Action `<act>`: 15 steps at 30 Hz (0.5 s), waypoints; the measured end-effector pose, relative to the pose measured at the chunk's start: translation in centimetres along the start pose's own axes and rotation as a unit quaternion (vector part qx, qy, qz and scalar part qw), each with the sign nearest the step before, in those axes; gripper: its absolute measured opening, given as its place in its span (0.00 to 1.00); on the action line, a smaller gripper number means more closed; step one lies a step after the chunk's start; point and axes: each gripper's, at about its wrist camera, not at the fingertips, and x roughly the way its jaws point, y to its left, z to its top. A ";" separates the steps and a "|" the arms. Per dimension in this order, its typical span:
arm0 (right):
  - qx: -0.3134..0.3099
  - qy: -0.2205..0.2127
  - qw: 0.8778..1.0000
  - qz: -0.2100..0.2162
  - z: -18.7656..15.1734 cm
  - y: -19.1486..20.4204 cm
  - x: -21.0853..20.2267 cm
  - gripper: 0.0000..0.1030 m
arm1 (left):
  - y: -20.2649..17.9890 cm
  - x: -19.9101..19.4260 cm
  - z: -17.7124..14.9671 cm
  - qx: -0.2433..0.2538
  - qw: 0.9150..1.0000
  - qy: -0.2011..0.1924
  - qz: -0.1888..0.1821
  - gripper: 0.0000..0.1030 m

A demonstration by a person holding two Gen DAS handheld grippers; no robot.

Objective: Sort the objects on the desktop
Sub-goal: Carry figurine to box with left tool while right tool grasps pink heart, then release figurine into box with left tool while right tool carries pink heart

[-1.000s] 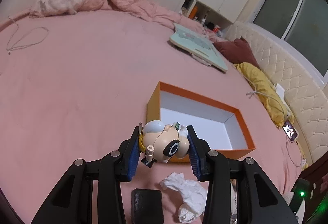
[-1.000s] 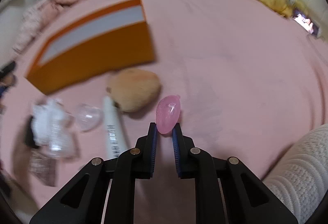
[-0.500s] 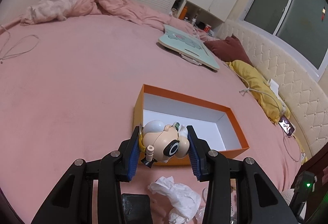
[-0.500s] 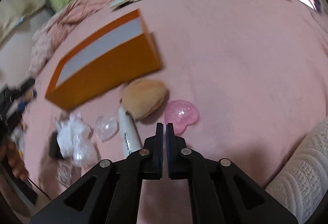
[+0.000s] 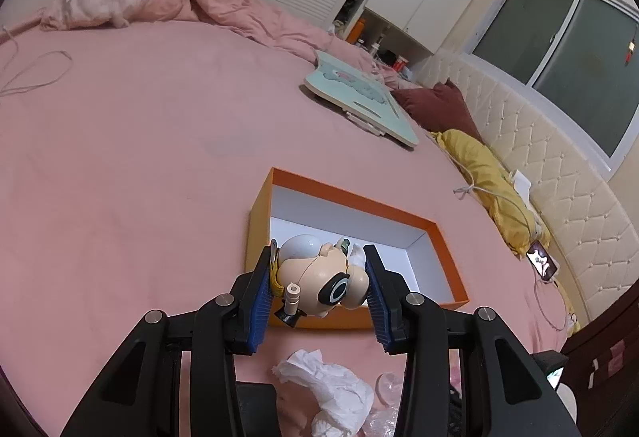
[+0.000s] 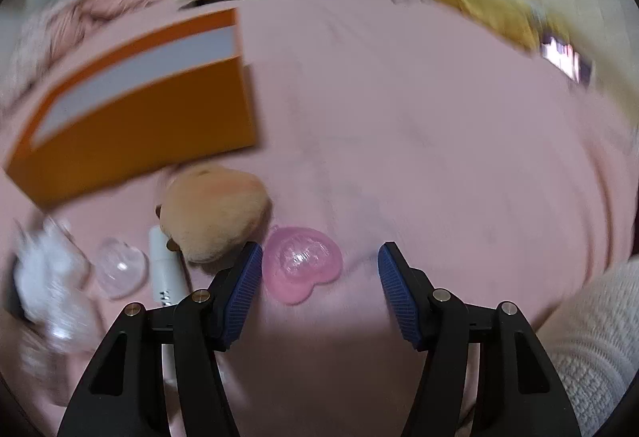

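So on my left side, the left gripper (image 5: 318, 287) is clamped on a little cartoon toy figure with a big pale plastic head and a white cap (image 5: 319, 279), blue pads pressing both sides of it. I've got it hanging right over the near wall of the open orange cardboard box with the white inside (image 5: 447, 257), which looks empty as far as I can see. I'd say it's parked there so I can just ease forward and drop the toy in. Below that gripper there's a crumpled white tissue (image 5: 331, 393) on the pink bedsheet (image 5: 139, 157), not yet sorted.

Moving right, the other camera is pretty blurry. Going across: a clear plastic heart-shaped case (image 6: 120, 271), a white tube (image 6: 165, 271), a tan plush toy (image 6: 217, 213), then a translucent pink heart-shaped case (image 6: 301, 261) lying flat on the sheet. The right gripper (image 6: 319, 291) is spreading its jaws, nothing pinched. The pink heart sits between the fingers, close to the left pad; I can't tell if it touches. My guess is I'm lining up to grab it, and being flat and slick it'll probably want to skate out.
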 end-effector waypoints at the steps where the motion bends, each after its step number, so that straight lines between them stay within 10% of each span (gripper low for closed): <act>1: -0.008 -0.004 1.000 0.000 -0.1 0.2 0.0 0.50 | 0.0 0.0 0.0 0.000 1.000 0.000 0.001 0.39; 2: -0.013 -0.004 1.000 0.014 0.0 0.4 0.1 0.38 | 0.0 0.0 0.0 0.000 1.000 -0.001 0.001 0.39; 15: 0.035 -0.046 0.989 0.134 0.1 -1.7 -3.5 0.38 | -2.4 1.1 0.9 0.048 0.999 -0.002 -0.019 0.39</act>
